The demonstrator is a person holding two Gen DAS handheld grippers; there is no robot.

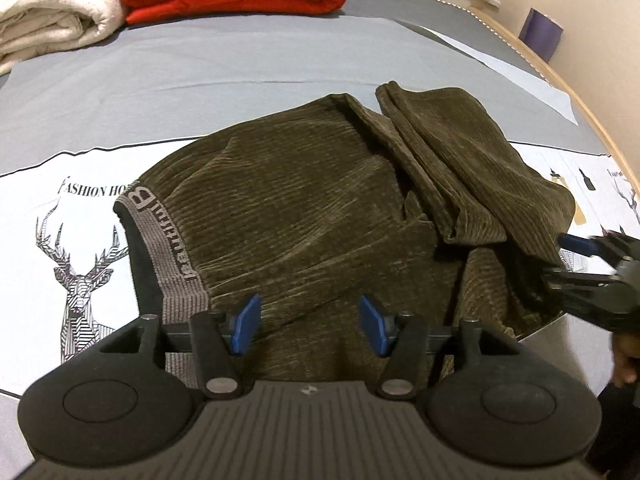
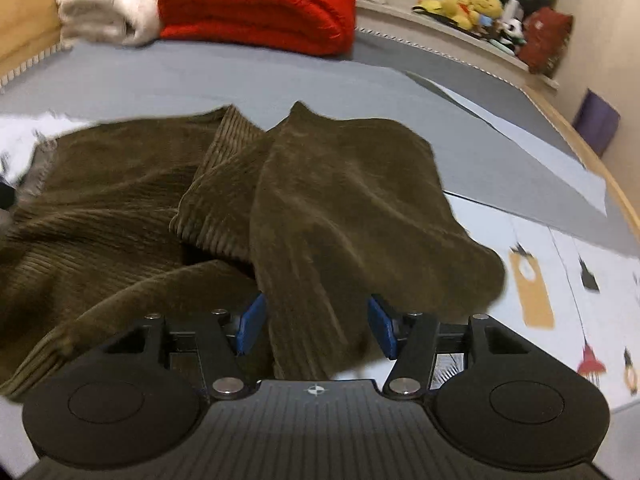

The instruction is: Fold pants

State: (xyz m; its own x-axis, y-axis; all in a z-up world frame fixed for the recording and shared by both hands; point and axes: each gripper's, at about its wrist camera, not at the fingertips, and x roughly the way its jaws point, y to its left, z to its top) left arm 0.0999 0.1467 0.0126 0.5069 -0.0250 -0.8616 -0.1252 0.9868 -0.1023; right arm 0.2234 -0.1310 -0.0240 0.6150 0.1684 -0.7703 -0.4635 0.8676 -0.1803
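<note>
pants (image 1: 304, 200) half folded on bed (image 1: 240, 64) | left gripper (image 1: 310, 324) wide open, holds nothing | right gripper (image 2: 316, 326) wide open around loose leg, not pinching | risk: leg may flop open

A grey bedsheet (image 1: 200, 80) covers the bed, with a white printed panel showing a geometric deer (image 1: 80, 276) and lettering. At the far end, a folded red blanket (image 2: 256, 8) lies beside a cream blanket (image 2: 108, 4). Stuffed toys (image 2: 472, 6) line the window ledge.
</note>
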